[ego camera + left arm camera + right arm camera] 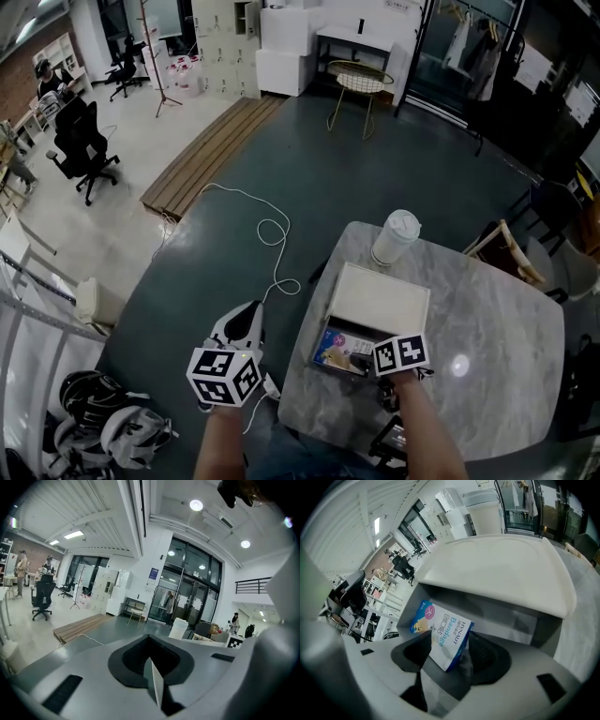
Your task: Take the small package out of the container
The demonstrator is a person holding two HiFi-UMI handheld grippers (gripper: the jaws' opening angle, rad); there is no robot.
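container (319, 349) sat on table (497, 309), near its left edge | lid (380, 295) lay over container's far part | small package (445, 637) stood in container's near end, between right gripper (446, 649) jaws | cup (394, 236) stood on table just behind container | left gripper (247, 319) hung left of table, over floor (234, 178) | cable (267, 230) lay on floor left of table

Head cam steep down on container (380, 295); R cam close-up same; L outward.

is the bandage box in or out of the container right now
In. The bandage box sits between the right hand-held gripper's jaws, low inside the white container, whose half-open lid is just behind.
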